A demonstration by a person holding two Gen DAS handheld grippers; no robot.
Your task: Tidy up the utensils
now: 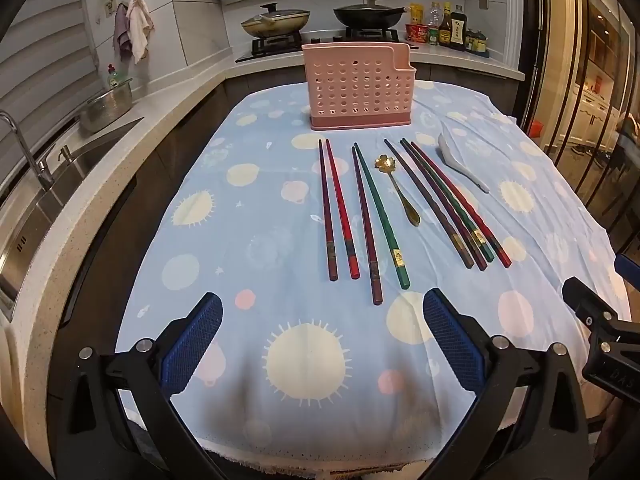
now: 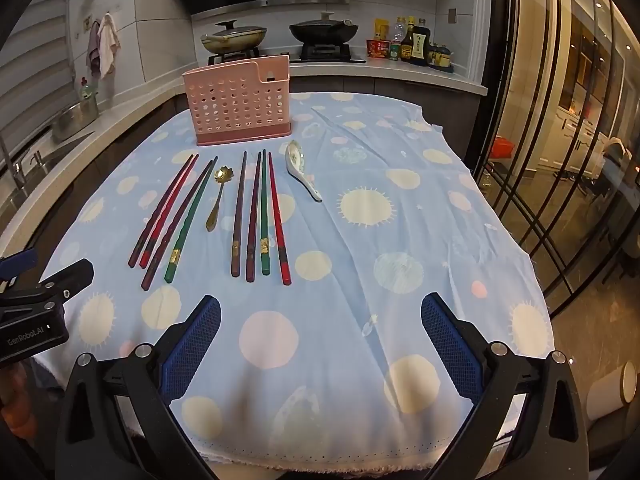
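A pink perforated utensil holder (image 1: 357, 86) (image 2: 240, 106) stands upright at the far side of the table. In front of it lie several chopsticks in red, green and dark brown: a left group (image 1: 360, 216) (image 2: 172, 216) and a right group (image 1: 448, 204) (image 2: 258, 216). Between the groups rests a gold spoon (image 1: 398, 190) (image 2: 216, 200). A white ceramic spoon (image 1: 460, 162) (image 2: 304, 174) lies to the right. My left gripper (image 1: 322, 340) and right gripper (image 2: 320, 340) hover open over the near edge, nothing between their blue pads.
The table wears a blue cloth (image 1: 280, 240) (image 2: 400, 240) with pale dots. A counter with a sink (image 1: 48, 184) runs along the left. A stove with two pans (image 1: 320, 20) and bottles (image 1: 448, 28) stands behind. Glass doors (image 2: 560, 120) are on the right.
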